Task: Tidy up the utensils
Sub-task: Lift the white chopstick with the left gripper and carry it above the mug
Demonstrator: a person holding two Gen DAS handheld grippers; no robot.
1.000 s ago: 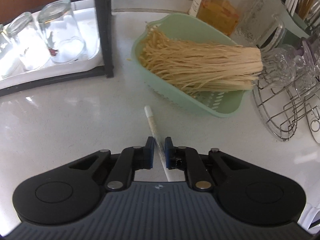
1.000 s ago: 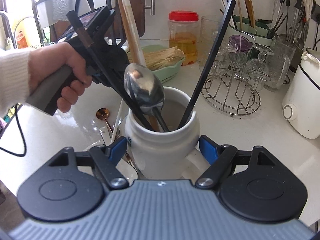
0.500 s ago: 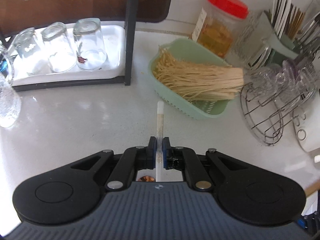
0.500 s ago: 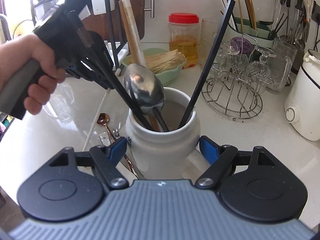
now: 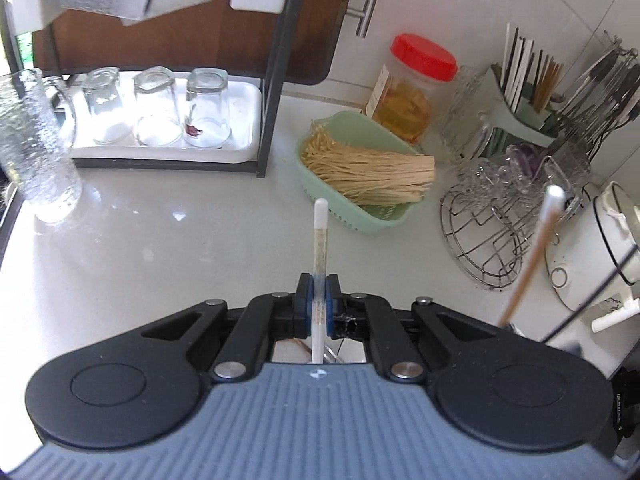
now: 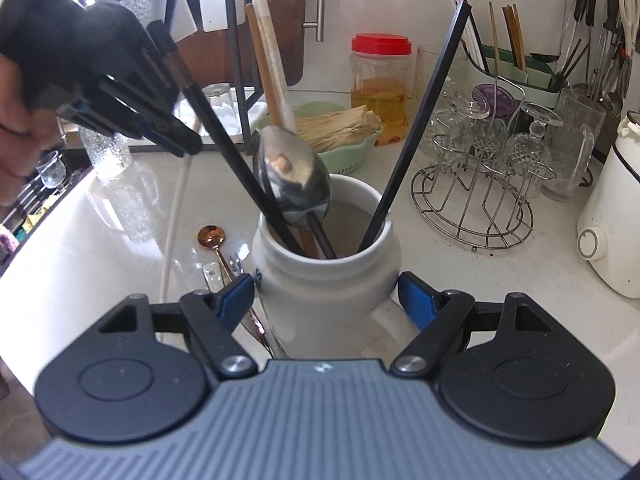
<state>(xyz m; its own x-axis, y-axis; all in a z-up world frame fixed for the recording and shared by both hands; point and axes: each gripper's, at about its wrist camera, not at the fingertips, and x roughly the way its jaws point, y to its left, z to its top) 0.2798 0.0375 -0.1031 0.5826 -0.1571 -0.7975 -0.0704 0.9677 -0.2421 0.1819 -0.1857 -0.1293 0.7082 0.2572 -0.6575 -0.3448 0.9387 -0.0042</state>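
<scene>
A glossy white tabletop (image 5: 160, 240) carries a ribbed green basket (image 5: 384, 220) of noodles and a wire rack (image 5: 488, 240) at right. The left gripper (image 5: 318, 300) is clamped on a slim white chopstick (image 5: 320, 232). The right gripper (image 6: 326, 296), closing, straddles the round ceramic jar (image 6: 320, 280) at lower centre; contact unclear.

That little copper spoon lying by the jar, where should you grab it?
Take the spoon by its thin handle, just behind the round bowl. Come straight down from above with the jaws across the handle. It lies flat on the counter, so nothing can slide under it, and the jar stands close on its right.
</scene>
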